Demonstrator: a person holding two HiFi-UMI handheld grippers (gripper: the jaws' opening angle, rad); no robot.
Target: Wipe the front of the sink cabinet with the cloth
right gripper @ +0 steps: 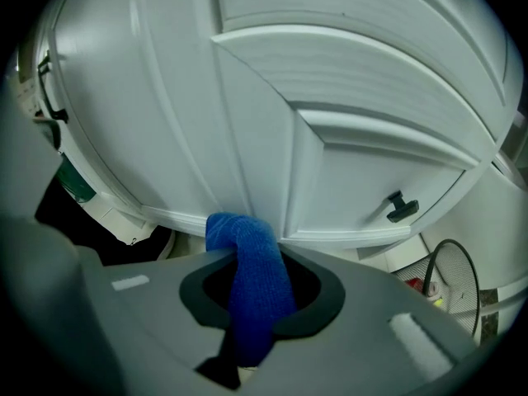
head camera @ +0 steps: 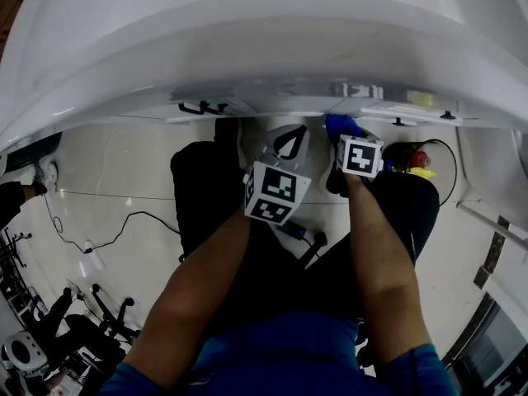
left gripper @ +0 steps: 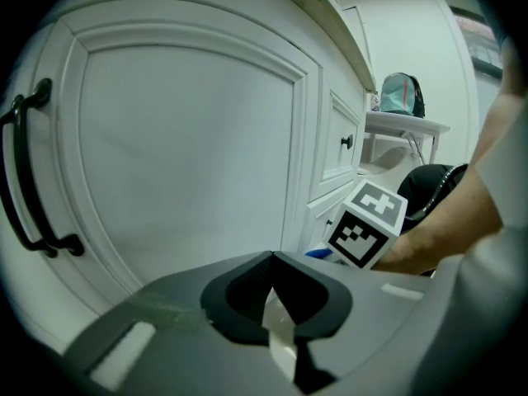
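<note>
Right gripper [right gripper: 262, 262]: jaws clamped on one blue cloth [right gripper: 247, 242], its tip against the white cabinet [right gripper: 247, 114] front, low down. Left gripper [left gripper: 272, 261]: jaws closed, empty, facing one door [left gripper: 181, 155] with one black handle [left gripper: 25, 180].

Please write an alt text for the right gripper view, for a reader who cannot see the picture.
The right gripper holds a blue cloth between its shut jaws, and the cloth's top end lies at the lower edge of the white cabinet front. A small black knob shows on it to the right.
</note>
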